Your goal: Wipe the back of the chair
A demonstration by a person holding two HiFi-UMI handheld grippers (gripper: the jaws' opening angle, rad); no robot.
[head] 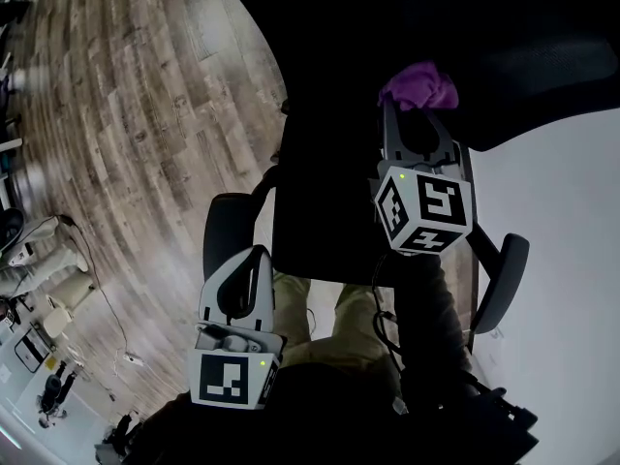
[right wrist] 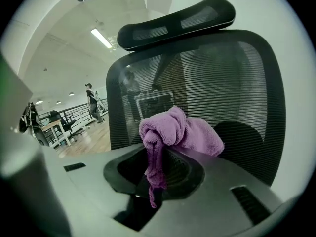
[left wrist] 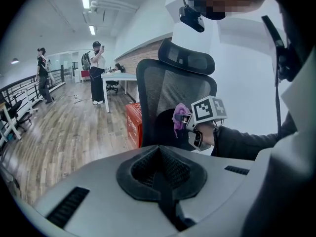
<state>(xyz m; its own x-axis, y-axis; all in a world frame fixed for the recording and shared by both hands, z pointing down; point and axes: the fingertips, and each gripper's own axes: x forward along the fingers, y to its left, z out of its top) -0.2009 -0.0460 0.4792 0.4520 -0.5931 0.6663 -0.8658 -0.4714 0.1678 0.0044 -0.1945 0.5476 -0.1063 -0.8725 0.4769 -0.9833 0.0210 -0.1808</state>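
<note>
Right gripper view: right gripper (head: 417, 114) is clenched on a purple cloth (right wrist: 183, 132), just in front of the chair's mesh back (right wrist: 227, 78). Left gripper (head: 254, 262) is closed and empty. Looks like the wiping step; next it'd need to press on and sweep across.

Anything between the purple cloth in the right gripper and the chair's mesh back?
Nothing visible does. The right gripper is shut on the purple cloth, which faces the mesh back directly; whether it touches I cannot tell. The left gripper, shut and empty, is off to the left, clear of that path.
</note>
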